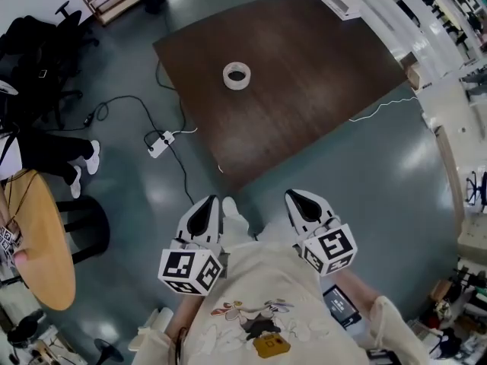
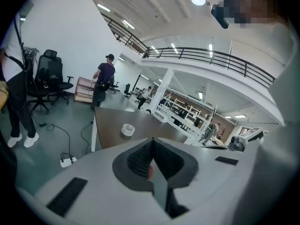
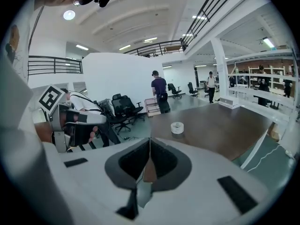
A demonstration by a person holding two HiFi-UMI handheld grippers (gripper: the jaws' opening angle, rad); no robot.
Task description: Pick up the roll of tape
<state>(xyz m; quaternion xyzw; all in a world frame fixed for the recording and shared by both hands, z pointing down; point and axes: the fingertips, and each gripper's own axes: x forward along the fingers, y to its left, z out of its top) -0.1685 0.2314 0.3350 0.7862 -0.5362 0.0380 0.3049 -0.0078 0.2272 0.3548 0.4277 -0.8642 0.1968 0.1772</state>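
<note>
The roll of tape (image 1: 237, 75) is whitish and lies flat on the dark brown table (image 1: 304, 90), near its middle. It also shows as a small ring in the left gripper view (image 2: 127, 130) and in the right gripper view (image 3: 176, 127). Both grippers hang over the floor, well short of the table's near corner and far from the tape. My left gripper (image 1: 205, 207) is shut, its jaws meeting in a line with nothing between them (image 2: 152, 140). My right gripper (image 1: 304, 202) is likewise shut and empty (image 3: 150, 139).
A white power strip (image 1: 158, 144) with trailing cables lies on the floor left of the table. Black office chairs (image 1: 46, 44) and a person's legs (image 1: 57, 158) are at the left, beside a round wooden table (image 1: 42, 242). White benches (image 1: 449, 120) line the right.
</note>
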